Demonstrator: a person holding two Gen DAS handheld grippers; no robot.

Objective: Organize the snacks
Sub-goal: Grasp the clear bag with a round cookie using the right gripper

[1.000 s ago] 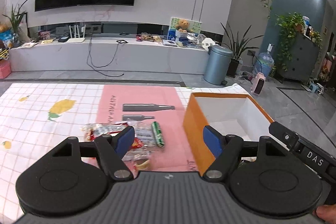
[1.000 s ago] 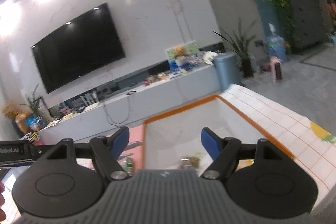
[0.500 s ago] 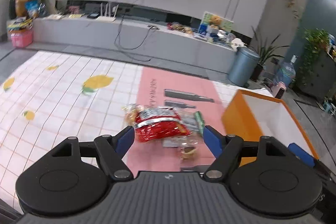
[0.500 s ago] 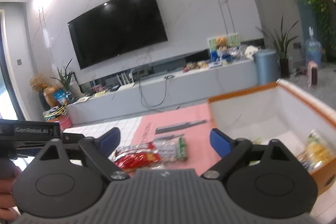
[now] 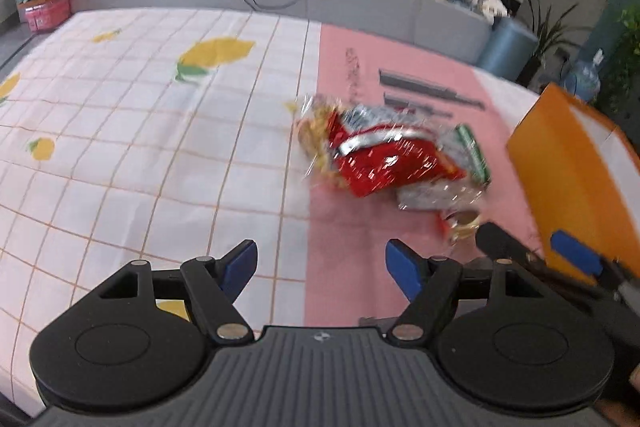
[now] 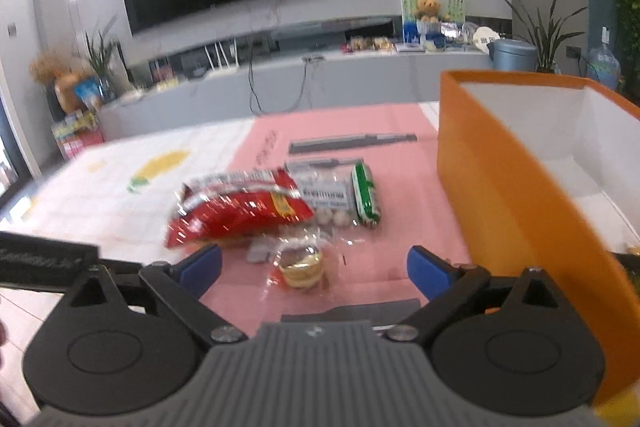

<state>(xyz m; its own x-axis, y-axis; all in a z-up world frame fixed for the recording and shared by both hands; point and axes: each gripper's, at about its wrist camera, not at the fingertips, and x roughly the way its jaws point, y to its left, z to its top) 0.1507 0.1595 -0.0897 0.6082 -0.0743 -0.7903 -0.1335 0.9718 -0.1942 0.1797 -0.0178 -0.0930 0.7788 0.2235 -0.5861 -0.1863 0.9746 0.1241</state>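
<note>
Both your grippers gape empty: left gripper (image 5: 321, 265) over tablecloth (image 5: 120, 155); right gripper (image 6: 314, 265), jaws just widened, above wrapped cake (image 6: 300, 263), beside orange box (image 6: 516, 211).

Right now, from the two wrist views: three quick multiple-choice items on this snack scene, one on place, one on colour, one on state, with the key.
1. Where is the snack pile relative to the orange box in the right wrist view?
A. inside it
B. left of it
C. right of it

2. Colour of the biggest snack bag?
A. red
B. blue
C. black

3. Right hand-held gripper?
A. shut on a bag
B. shut, empty
C. open

Key:
1 B: the snack pile lies on the pink mat, left of the orange box.
2 A: the red bag.
3 C: the right hand-held gripper has just been opening; its pads press on nothing.
</note>
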